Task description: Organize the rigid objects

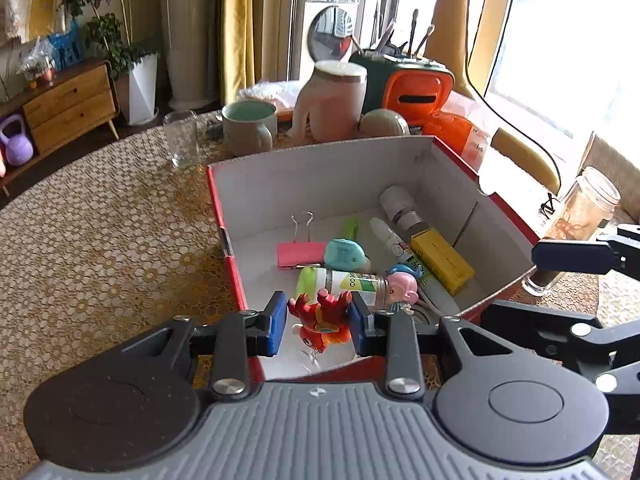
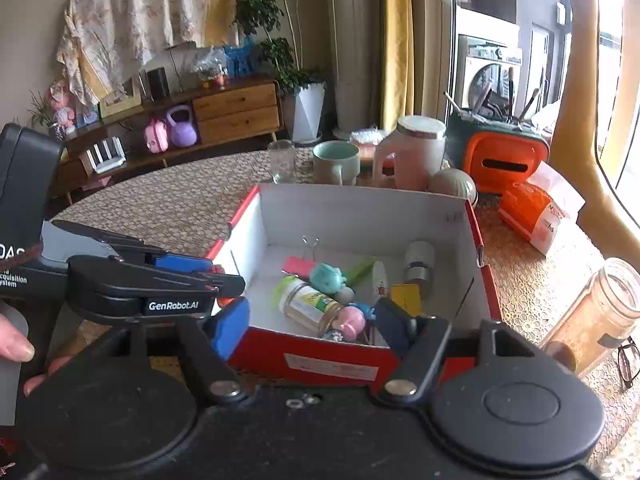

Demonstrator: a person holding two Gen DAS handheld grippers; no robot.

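Observation:
My left gripper (image 1: pixel 320 322) is shut on a small red toy figure (image 1: pixel 320 316), whose key ring dangles below it over the near left corner of a red cardboard box (image 1: pixel 320 176) with white inside walls. In the box lie a pink binder clip (image 1: pixel 300 254), a teal toy (image 1: pixel 346 254), a green-capped glass bottle (image 1: pixel 344 282), a pink monkey figure (image 1: pixel 400 290), a yellow carton (image 1: pixel 440 266) and a white tube (image 1: pixel 390 242). My right gripper (image 2: pixel 312 330) stands open and empty over the near wall of the box (image 2: pixel 360 216). The left gripper (image 2: pixel 218 276) shows at the left there.
Behind the box stand a glass tumbler (image 1: pixel 182 144), a green mug (image 1: pixel 248 128), a pink jar (image 1: pixel 336 100) and an orange holder (image 1: pixel 416 92). A glass jar (image 2: pixel 600 312), spectacles (image 2: pixel 628 360) and an orange packet (image 2: pixel 536 216) lie right of it. A hand (image 2: pixel 16 344) holds the left gripper.

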